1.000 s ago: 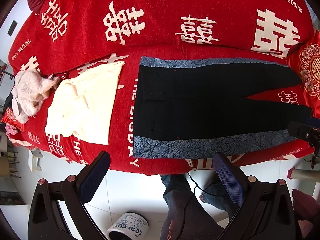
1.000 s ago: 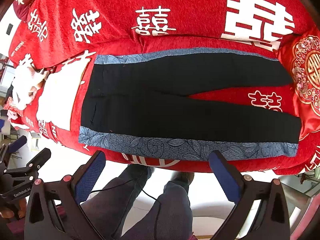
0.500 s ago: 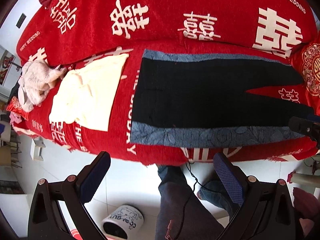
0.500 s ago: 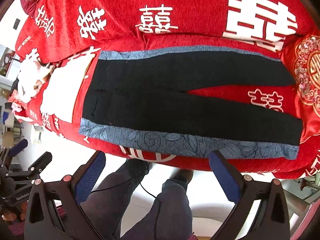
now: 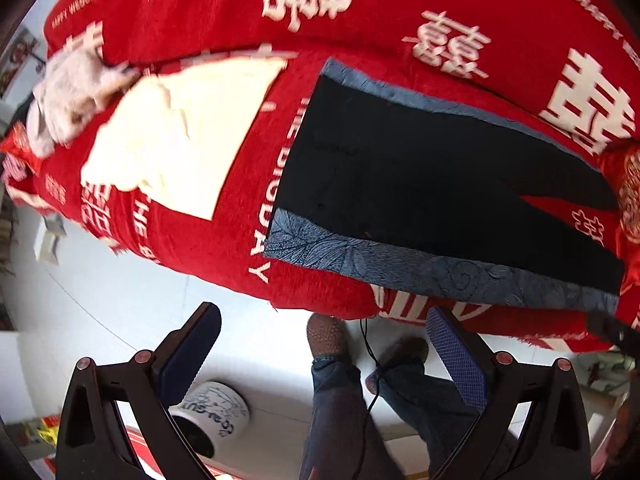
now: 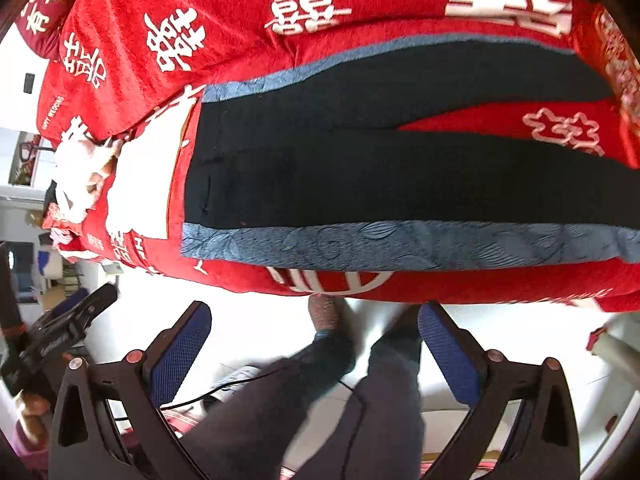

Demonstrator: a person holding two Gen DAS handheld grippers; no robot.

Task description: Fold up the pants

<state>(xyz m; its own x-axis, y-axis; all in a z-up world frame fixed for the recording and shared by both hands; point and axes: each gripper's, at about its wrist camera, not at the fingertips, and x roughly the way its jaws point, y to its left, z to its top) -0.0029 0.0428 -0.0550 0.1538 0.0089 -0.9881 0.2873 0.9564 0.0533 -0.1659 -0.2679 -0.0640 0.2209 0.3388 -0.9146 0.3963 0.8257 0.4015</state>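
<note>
Both grippers hang in the air in front of the red plush sofa cover with white characters [image 5: 224, 240], above the white tiled floor [image 5: 120, 300], and point toward the sofa seat. The left gripper [image 5: 322, 344] has its jaws spread wide and holds nothing; its blue pads [image 5: 456, 356] touch nothing. The right gripper [image 6: 314, 340] is also wide open and empty, with the person's legs in dark jeans [image 6: 304, 404] visible between its fingers.

The black pants with blue patterned side bands [image 6: 360, 176] lie flat and unfolded on the seat, with the waist to the left and the two legs spreading apart to the right. The near blue band lies along the front edge of the seat, just above both grippers. Left of the waist lies a cream folded cloth [image 5: 180, 136], apart from the pants, and farther left a pale crumpled garment [image 5: 72, 96]. A white printed bucket [image 5: 212, 412] stands on the floor beside the left gripper's finger.
</note>
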